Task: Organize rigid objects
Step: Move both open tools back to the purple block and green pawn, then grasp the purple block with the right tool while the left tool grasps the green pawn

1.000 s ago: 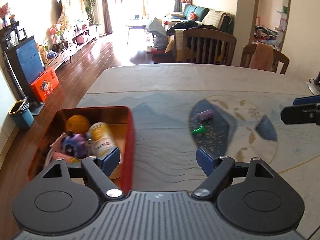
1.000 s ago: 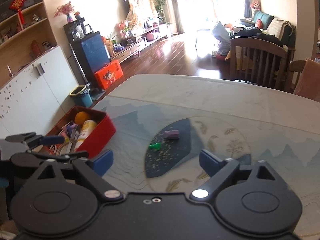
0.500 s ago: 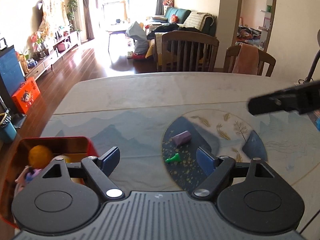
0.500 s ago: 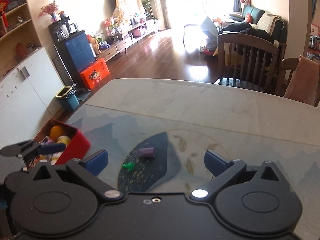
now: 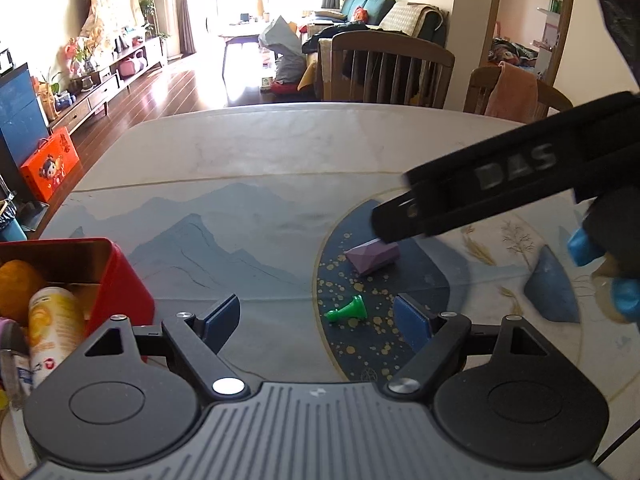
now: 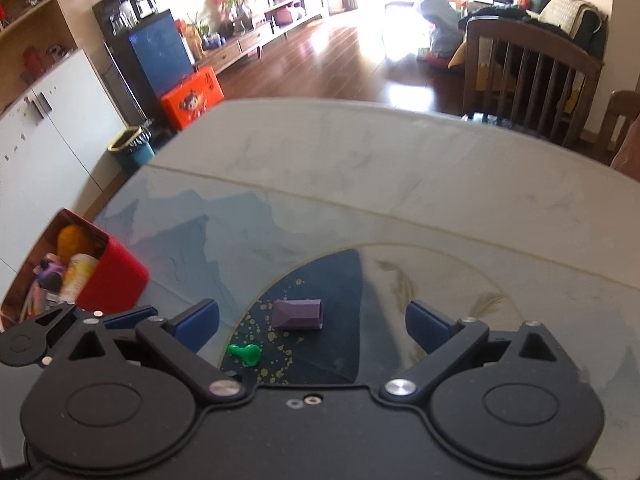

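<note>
A purple faceted block [image 6: 298, 314] lies on its side on the dark blue patch of the table mat, with a small green pawn [image 6: 245, 353] lying just before it. My right gripper [image 6: 312, 318] hovers over them with its jaws wide and closing a little; the block shows between the fingers and neither pad touches it. My left gripper [image 5: 320, 318] is open and empty, with the green pawn [image 5: 347, 310] and purple block [image 5: 374, 256] ahead of its right finger. The right tool's black body [image 5: 500, 184] crosses above the block.
A red box [image 5: 120, 280] at the left holds an orange, a yellow can and several toys; it also shows as the red box [image 6: 112, 276] in the right wrist view. Wooden chairs [image 5: 384, 68] stand behind the table's far edge.
Both grippers have come down and moved right toward the dark patch. The block and pawn now sit closer, the red box has slid to the left edge, and the right tool reaches further into the left view.
</note>
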The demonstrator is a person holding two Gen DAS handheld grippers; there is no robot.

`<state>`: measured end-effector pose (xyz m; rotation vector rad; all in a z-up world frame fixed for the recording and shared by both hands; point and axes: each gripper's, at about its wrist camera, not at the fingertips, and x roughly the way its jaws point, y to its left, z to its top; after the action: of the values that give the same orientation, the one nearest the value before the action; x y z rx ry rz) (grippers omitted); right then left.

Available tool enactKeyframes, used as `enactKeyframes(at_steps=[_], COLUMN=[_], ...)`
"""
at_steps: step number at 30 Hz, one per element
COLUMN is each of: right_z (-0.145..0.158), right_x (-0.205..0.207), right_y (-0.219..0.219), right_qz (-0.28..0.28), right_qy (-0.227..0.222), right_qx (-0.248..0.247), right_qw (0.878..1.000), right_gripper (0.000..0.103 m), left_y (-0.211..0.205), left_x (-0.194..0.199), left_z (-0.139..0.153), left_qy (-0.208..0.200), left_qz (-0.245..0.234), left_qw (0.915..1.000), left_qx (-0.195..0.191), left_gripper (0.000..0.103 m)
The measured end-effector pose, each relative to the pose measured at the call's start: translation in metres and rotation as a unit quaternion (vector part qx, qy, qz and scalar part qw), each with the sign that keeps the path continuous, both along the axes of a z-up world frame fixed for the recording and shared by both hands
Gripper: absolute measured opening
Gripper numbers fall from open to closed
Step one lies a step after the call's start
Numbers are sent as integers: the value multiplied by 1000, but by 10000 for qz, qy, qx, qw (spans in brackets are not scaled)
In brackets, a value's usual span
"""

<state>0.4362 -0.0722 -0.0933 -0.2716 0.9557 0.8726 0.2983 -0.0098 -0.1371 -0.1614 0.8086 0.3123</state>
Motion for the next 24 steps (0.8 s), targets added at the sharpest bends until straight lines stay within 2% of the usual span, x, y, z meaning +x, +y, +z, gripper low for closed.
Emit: enactKeyframes(at_steps=[2,10,12,13,15,17,19,21,24], right_z=[-7,-22,-22,-22,-23,-24,-24,-25,-25], right_x=[3,2,0,0,2,3,4,3,2], right_y=[4,17,19,20,20,19,18,18,16], right_qz=[-3,236,328,345,344,343,371,394,407], right_qy=[56,156,119,94,109,135,144,139,89], right_qx=[-28,-94,-110,-131,-160,-155,-128,-149,-159], right_qw=[10000,9996,9993,9993,9992,9992,9991,9990,9990], right_gripper=[95,78,73,71,59,52,48,39,35], left_y=[1,-2,-1,-2,-4,-8,-12,-15,-18], left_x=[4,13,14,14,15,16,16,17,17], left_z=[-6,-22,-23,-23,-23,-23,-21,-21,-20], left_qy=[26,121,136,132,122,145,144,147,155], left_qz=[-15,-49,-82,-85,-123,-190,-262,-288,-340], left_qw=[10000,9999,9999,9999,9998,9997,9995,9994,9992], left_qx=[-19,-20,-51,11,30,78,100,117,122], left_gripper=[84,82,68,66,59,54,45,35,28])
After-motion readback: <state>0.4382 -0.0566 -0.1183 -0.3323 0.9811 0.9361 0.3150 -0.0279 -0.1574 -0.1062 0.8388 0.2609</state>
